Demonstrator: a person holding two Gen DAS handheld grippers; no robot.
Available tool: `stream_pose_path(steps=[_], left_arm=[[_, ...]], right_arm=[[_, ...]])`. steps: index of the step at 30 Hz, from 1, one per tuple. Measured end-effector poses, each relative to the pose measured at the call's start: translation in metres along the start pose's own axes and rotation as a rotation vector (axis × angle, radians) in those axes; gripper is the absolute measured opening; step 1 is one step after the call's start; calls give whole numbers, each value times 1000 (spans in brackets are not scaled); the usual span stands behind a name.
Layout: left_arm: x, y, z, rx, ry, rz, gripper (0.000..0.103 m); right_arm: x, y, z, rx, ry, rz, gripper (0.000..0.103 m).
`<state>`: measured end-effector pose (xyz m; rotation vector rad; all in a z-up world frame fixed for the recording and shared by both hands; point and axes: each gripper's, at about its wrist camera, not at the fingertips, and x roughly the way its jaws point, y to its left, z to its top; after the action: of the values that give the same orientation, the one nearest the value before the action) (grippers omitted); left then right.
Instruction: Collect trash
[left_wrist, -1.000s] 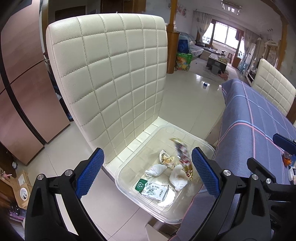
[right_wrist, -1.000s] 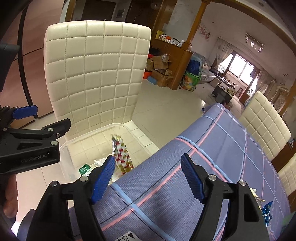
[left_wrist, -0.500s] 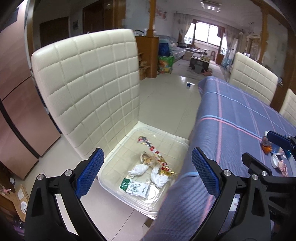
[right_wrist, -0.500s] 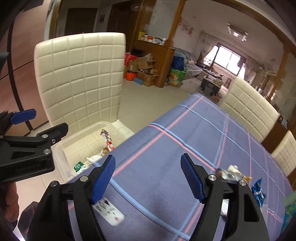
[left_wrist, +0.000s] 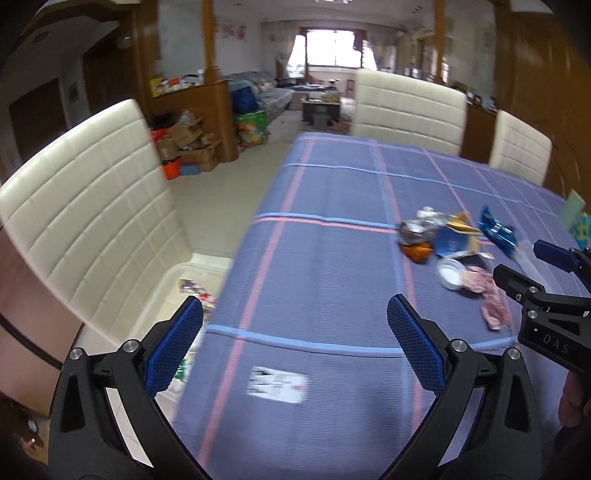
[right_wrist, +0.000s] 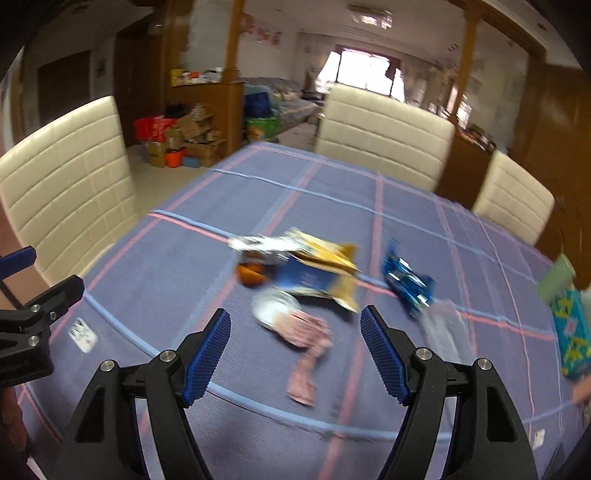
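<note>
Left hand-held gripper (left_wrist: 294, 345), right hand-held gripper (right_wrist: 295, 354): black frames, blue ribbed pads, silver screws.

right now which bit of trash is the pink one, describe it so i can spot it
Look at the blue plaid table, at the trash pile near its middle. The pink wrapper is the pile's nearest piece, beside the white cup: crumpled, long, the only pink thing there.

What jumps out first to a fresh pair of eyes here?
The litter heap on the blue plaid tablecloth: a yellow-blue wrapper, a blue foil packet and a pink crumpled scrap, just ahead of the open right claw. The open left claw hovers near the table edge.
</note>
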<state>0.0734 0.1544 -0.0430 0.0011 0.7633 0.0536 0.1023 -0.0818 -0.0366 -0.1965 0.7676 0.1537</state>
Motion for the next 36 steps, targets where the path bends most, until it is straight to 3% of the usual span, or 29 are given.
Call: stream_pose_path(steps=[4,12,19,27,30,32,34,35,36], left_arm=[[6,-55,5,71,20,-67,98],[24,-140,0,191,60,-118,98],[41,-183,-1,233,103,-121,98],[59,-200,-4,234,147,-101,96],[68,-203,-6,220,186,-112,79],[74,-206,-8,218,214,-119,58],[79,-208,-11,218,237,-125,40],[77,-208,-11,211,231,-138,30],[76,-209,-11,214,232,-145,27]], right_arm=[[1,-48,-22,46,50,-51,71],[11,-109,-59,87,110,-93,71],[15,-140,-72,104,112,-98,71],[31,-156,-83,139,167,-50,71],[37,-160,-89,159,199,-16,71],[36,-161,-91,158,187,-6,69],[34,-163,-93,172,178,25,55],[32,-162,-93,174,173,21,42],[31,-163,-93,178,168,32,27]])
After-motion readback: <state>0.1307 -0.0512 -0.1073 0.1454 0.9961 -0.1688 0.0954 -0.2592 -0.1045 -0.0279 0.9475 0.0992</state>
